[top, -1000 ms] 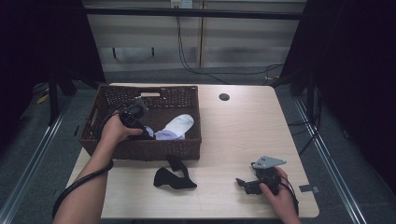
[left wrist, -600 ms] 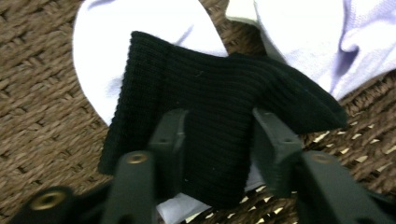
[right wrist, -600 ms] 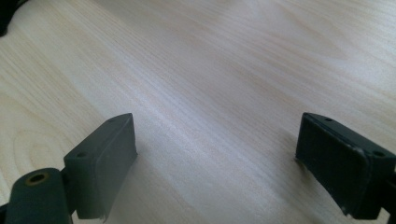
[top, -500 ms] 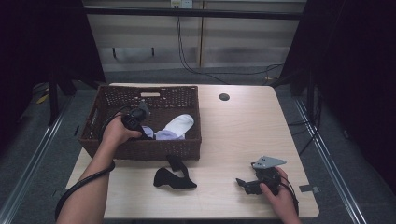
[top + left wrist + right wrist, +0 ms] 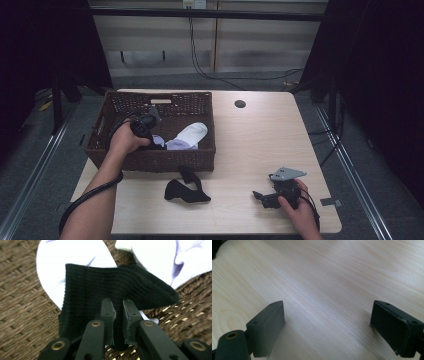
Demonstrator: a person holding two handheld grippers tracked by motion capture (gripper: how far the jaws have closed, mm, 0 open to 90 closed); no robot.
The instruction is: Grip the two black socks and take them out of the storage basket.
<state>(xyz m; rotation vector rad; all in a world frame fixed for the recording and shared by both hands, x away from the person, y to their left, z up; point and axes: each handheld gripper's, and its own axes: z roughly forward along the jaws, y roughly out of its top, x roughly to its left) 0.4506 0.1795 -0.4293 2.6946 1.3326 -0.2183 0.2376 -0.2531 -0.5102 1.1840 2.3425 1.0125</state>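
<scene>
Left gripper (image 5: 118,315) just closed, pinching black sock (image 5: 105,285); sock's near end hidden.

Left gripper (image 5: 118,315) has just closed — pinching the black sock (image 5: 105,290).

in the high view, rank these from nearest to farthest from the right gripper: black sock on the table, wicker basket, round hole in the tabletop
From the right gripper, at the table's near right:
1. Black sock, lying on the table just to its left, in front of the basket.
2. Round hole, toward the table's far edge, straight beyond the gripper.
3. Wicker basket, at the far left; its near right corner comes about as close as the hole, so 2 and 3 are hard to separate.
</scene>
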